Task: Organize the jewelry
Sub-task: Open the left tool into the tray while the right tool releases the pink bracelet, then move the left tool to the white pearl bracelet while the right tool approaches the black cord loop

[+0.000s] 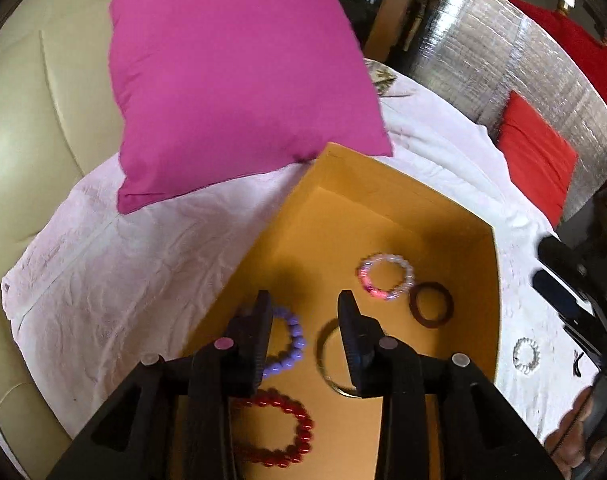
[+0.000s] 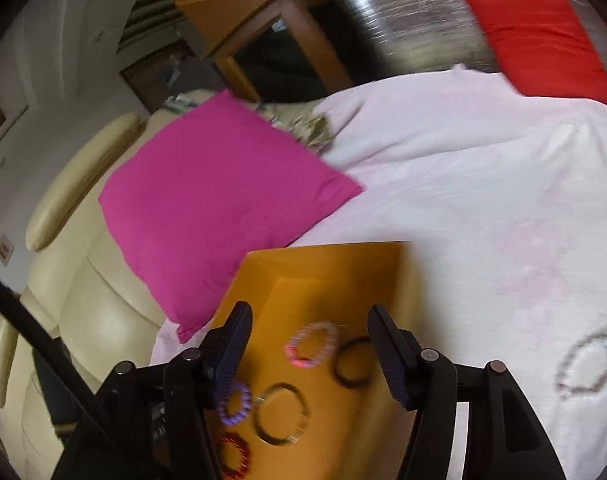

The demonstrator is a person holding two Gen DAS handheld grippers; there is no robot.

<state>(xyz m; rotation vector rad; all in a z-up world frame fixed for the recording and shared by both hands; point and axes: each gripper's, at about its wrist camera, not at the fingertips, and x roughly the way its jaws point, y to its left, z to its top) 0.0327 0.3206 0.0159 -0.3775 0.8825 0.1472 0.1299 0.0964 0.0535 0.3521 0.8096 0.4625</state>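
Observation:
An open orange cardboard box (image 1: 383, 216) (image 2: 323, 256) lies on a white bedsheet. Inside are a pink-and-white beaded bracelet (image 1: 386, 276) (image 2: 313, 345), a dark brown bangle (image 1: 431, 305) (image 2: 353, 362), a purple beaded bracelet (image 1: 289, 342) (image 2: 235, 404), a thin metal bangle (image 1: 329, 360) (image 2: 281, 414) and a red beaded bracelet (image 1: 279, 428) (image 2: 233, 454). My left gripper (image 1: 305, 308) is open and empty above the box. My right gripper (image 2: 309, 320) is open and empty above the box. A silver beaded bracelet (image 1: 526, 354) (image 2: 587, 364) lies on the sheet right of the box.
A magenta cushion (image 1: 231, 76) (image 2: 211, 196) leans behind the box against a cream sofa (image 1: 31, 120) (image 2: 83, 280). A red cushion (image 1: 537, 160) (image 2: 539, 44) sits at the far right. A small black item (image 1: 577, 362) lies beside the silver bracelet.

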